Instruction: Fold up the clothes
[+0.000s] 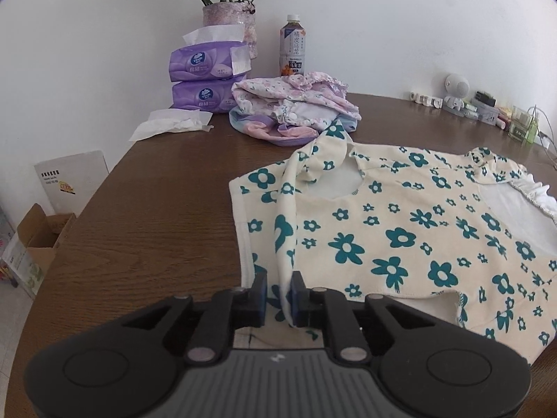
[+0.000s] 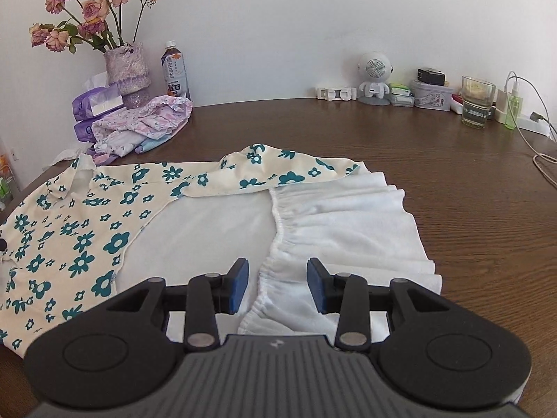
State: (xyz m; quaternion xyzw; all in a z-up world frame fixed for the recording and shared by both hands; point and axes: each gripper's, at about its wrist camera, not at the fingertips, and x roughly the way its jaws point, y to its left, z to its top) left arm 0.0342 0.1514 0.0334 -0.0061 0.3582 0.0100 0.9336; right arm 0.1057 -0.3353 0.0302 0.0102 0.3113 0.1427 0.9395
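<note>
Lying spread across the brown wood-grain table (image 1: 156, 209) is the cream dress printed with teal flowers (image 1: 400, 237), filling the right half of the left wrist view and the left and centre of the right wrist view. At the bottom centre of the left wrist view the left gripper (image 1: 279, 296) has its blue-padded jaws drawn close, with a long cream floral strap of the dress running between them and lying against the right-hand pad; whether the pads truly pinch it cannot be told, for a sliver of gap shows by the left pad. Over in the right wrist view, the right gripper (image 2: 277, 284) hovers at the bottom centre with its jaws apart, the gathered seam of the dress's white ruffled skirt (image 2: 348, 226) between them, neither pad touching the cloth. In the upper left of both views, a heap of pink and lilac folded clothes (image 1: 296, 104) sits beside two stacked purple tissue packs (image 1: 205, 76), a brown tea bottle (image 1: 292, 47) and a lilac vase of dried roses (image 1: 231, 17).
</note>
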